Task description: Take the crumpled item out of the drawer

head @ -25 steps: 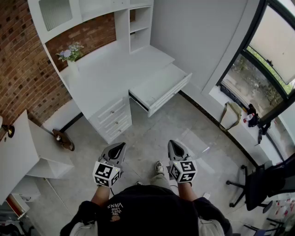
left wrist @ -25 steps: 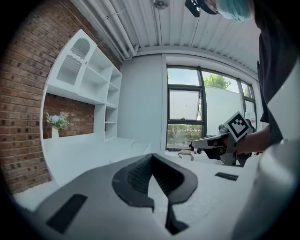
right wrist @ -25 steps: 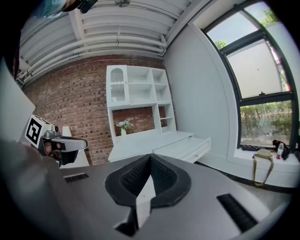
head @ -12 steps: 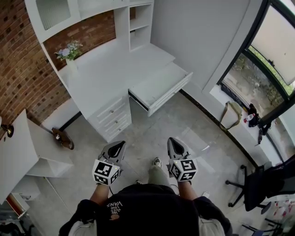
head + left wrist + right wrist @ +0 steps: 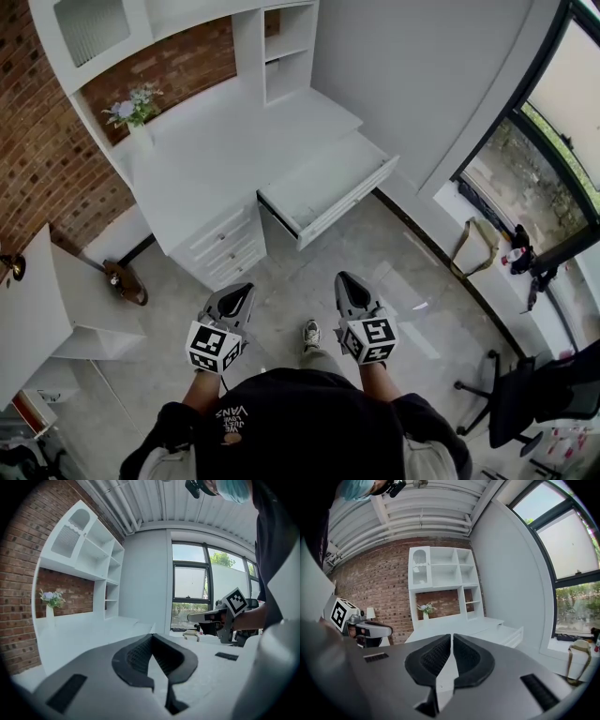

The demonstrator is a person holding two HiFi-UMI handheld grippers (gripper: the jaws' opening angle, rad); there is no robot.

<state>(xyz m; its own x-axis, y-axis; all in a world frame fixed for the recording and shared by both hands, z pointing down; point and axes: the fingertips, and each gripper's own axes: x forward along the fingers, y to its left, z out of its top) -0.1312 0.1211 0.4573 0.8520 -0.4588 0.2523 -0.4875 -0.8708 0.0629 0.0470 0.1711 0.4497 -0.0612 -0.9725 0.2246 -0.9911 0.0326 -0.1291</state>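
Note:
The white desk's drawer [image 5: 323, 192] stands pulled open, well ahead of both grippers. Its inside looks plain white from here, and I cannot make out a crumpled item in it. My left gripper [image 5: 240, 292] and right gripper [image 5: 347, 281] are held side by side low over the floor, pointing toward the desk. Both are shut with nothing between the jaws. In the left gripper view the left gripper [image 5: 152, 637] has its pads together. In the right gripper view the right gripper [image 5: 452, 637] points at the desk, with the open drawer [image 5: 508, 634] at right.
A white desk [image 5: 216, 155] with shelves stands against a brick wall and carries a vase of flowers [image 5: 131, 112]. Small drawers [image 5: 225, 248] sit under the desktop. A white table [image 5: 37, 309] is at left, a bag [image 5: 473, 244] and a dark chair [image 5: 525, 394] at right.
The view has shifted a little toward the desk, and the person's foot has stepped forward. Both grippers stay shut and keep their places side by side.

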